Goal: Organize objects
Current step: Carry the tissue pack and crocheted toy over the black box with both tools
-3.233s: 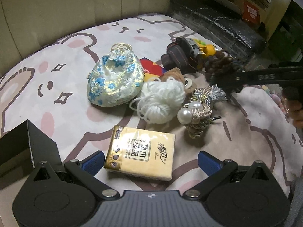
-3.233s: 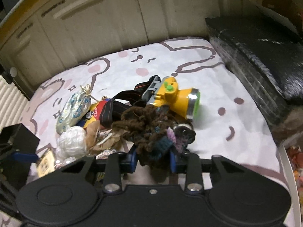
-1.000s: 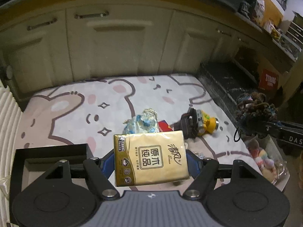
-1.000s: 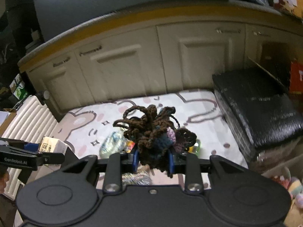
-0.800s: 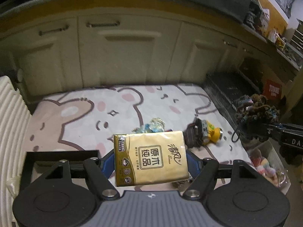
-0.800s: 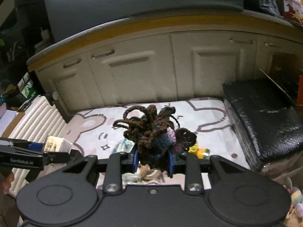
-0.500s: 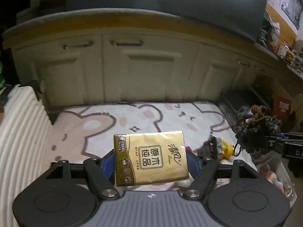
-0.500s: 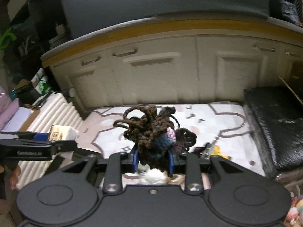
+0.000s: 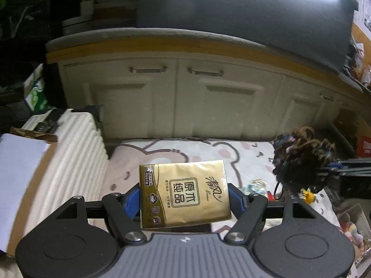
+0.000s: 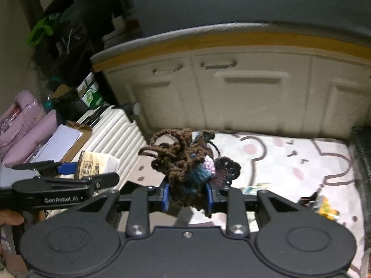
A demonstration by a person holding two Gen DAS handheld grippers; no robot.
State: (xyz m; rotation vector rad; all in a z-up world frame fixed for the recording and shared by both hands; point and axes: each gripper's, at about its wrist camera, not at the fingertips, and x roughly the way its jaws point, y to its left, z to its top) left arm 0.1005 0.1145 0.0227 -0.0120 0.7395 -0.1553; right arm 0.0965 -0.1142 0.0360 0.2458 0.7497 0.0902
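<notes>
My left gripper [image 9: 184, 199] is shut on a gold tissue pack [image 9: 184, 193] and holds it high above the bear-print mat [image 9: 204, 149]. It also shows in the right wrist view [image 10: 92, 176] at the left, with the tissue pack [image 10: 92, 164] in it. My right gripper [image 10: 187, 195] is shut on a brown crocheted yarn toy [image 10: 187, 164], also lifted well above the mat [image 10: 289, 159]. The toy [image 9: 301, 157] shows at the right in the left wrist view. A yellow headlamp [image 10: 324, 205] and a blue floral pouch [image 9: 254, 186] lie on the mat below.
Cream cabinet doors [image 9: 208, 102] stand behind the mat. A white ribbed suitcase [image 10: 111, 127] and a cardboard box with white paper [image 9: 20, 162] are at the left. A black padded block [image 10: 361, 153] borders the mat on the right. A bin of soft toys [image 9: 350, 227] sits at lower right.
Both grippers have kept rising and shifted left with their loads. The mat and its pile have dropped lower in view; the suitcase and box at the left have come into sight.
</notes>
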